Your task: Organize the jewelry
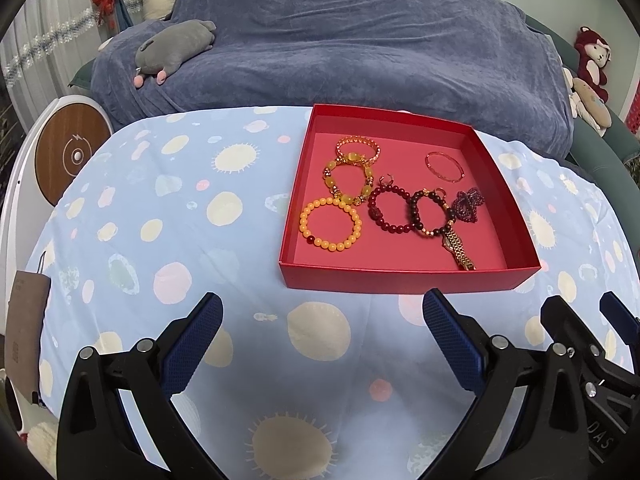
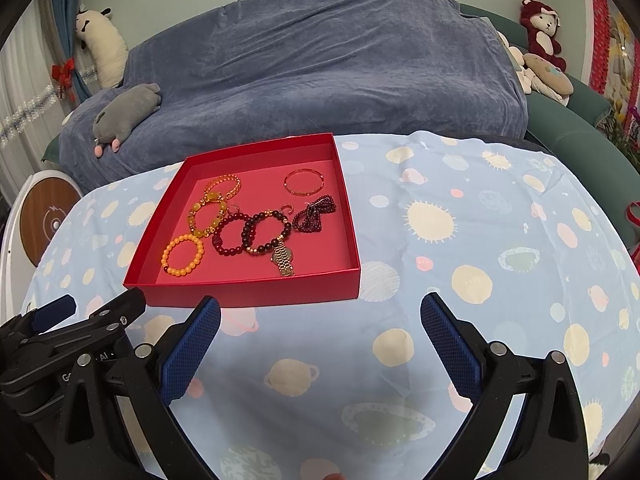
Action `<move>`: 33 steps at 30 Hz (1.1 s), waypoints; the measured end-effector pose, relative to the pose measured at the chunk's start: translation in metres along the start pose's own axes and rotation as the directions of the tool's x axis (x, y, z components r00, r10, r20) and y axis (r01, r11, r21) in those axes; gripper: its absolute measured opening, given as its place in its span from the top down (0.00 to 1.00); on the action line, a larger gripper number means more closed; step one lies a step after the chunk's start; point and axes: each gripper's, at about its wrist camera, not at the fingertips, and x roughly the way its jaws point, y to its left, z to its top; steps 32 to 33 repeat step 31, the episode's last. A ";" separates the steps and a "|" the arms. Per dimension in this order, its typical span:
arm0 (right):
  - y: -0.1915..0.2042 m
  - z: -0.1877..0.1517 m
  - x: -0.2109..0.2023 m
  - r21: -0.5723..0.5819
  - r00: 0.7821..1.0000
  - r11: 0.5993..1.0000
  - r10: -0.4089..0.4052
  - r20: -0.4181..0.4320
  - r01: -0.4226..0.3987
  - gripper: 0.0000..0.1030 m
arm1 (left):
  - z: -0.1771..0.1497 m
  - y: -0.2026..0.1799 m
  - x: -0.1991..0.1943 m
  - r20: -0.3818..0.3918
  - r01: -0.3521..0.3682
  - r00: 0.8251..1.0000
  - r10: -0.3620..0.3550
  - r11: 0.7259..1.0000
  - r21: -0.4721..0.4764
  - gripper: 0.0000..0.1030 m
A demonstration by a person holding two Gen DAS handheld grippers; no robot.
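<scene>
A shallow red box [image 1: 404, 276] [image 2: 256, 294] sits on a pale blue spotted cloth. Inside it lie several pieces: an orange bead bracelet [image 1: 331, 224] [image 2: 183, 255], a yellow stone bracelet [image 1: 349, 182] [image 2: 206, 218], a gold-orange bangle [image 1: 357, 148] [image 2: 224, 185], two dark red bead bracelets [image 1: 390, 210] [image 2: 264, 234], a thin pink bangle [image 1: 445, 166] [image 2: 304, 182], a purple bead bundle [image 1: 467, 204] [image 2: 314, 214] and a gold watch [image 1: 458, 248] [image 2: 284, 262]. My left gripper [image 1: 322, 312] is open in front of the box. My right gripper [image 2: 320, 314] is open too, beside the left.
A sofa under a blue-grey throw [image 1: 340, 40] runs behind the table, with a grey plush [image 1: 172, 46] on it and plush toys [image 2: 542, 36] at the right end. A round white device [image 1: 72, 152] stands left. A brown tag [image 1: 24, 332] hangs at the cloth's left edge.
</scene>
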 end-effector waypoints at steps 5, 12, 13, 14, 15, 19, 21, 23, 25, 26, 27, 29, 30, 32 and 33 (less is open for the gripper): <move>0.000 0.000 0.000 0.001 1.000 1.000 0.001 0.000 -0.001 0.07 | 0.000 0.000 0.000 0.002 0.005 1.000 -0.005 1.000 0.002 0.07; 0.001 0.003 -0.003 0.002 1.000 1.000 -0.002 0.000 0.002 0.07 | -0.001 -0.002 -0.001 0.011 0.004 1.000 -0.005 1.000 0.011 0.07; 0.001 0.003 -0.003 0.001 1.000 1.000 -0.003 0.000 0.003 0.07 | -0.001 -0.002 -0.001 0.012 0.004 1.000 -0.004 1.000 0.013 0.07; 0.001 0.003 -0.003 0.000 1.000 1.000 -0.003 0.000 0.003 0.07 | -0.001 -0.003 -0.001 0.013 0.003 1.000 -0.003 1.000 0.016 0.07; 0.001 0.003 -0.003 0.000 1.000 1.000 -0.003 0.000 0.003 0.07 | -0.001 -0.003 -0.001 0.013 0.003 1.000 -0.003 1.000 0.016 0.07; 0.001 0.002 -0.002 0.000 1.000 1.000 -0.003 0.000 0.003 0.07 | -0.001 -0.003 0.000 0.012 0.006 1.000 -0.006 1.000 0.018 0.07; 0.000 0.003 -0.003 0.005 1.000 1.000 -0.003 0.000 0.003 0.07 | -0.001 -0.004 0.000 0.012 0.006 1.000 -0.006 1.000 0.020 0.07; -0.001 0.003 -0.003 0.010 1.000 1.000 -0.002 0.001 0.002 0.07 | -0.001 -0.004 0.001 0.010 0.012 1.000 -0.012 1.000 0.020 0.07; -0.002 0.003 -0.004 0.011 1.000 1.000 -0.003 0.000 0.003 0.07 | 0.000 -0.004 0.005 -0.024 0.021 1.000 -0.020 1.000 0.018 0.07; -0.002 0.003 -0.004 0.009 1.000 1.000 -0.002 0.000 0.002 0.07 | 0.000 -0.003 0.007 -0.033 0.022 0.999 -0.022 1.000 0.007 0.07; -0.003 0.003 -0.004 0.008 1.000 1.000 -0.001 0.001 0.001 0.07 | -0.001 -0.002 0.006 -0.028 0.022 0.999 -0.022 1.000 -0.001 0.07; -0.002 0.003 -0.004 0.001 1.000 1.000 -0.002 0.004 0.002 0.07 | -0.002 -0.002 0.005 -0.016 0.012 1.000 -0.012 1.000 -0.009 0.07; -0.002 0.002 -0.003 0.001 1.000 1.000 -0.002 0.005 0.002 0.07 | -0.003 -0.002 0.006 -0.020 0.011 1.000 -0.011 1.000 -0.008 0.07; -0.002 0.002 -0.002 0.003 1.000 1.000 -0.001 0.004 0.001 0.07 | -0.003 -0.003 0.006 -0.024 0.012 1.000 -0.012 1.000 -0.006 0.07; -0.002 0.002 -0.002 0.003 1.000 1.000 -0.001 0.004 0.001 0.07 | -0.003 -0.003 0.006 -0.024 0.012 1.000 -0.012 1.000 -0.006 0.07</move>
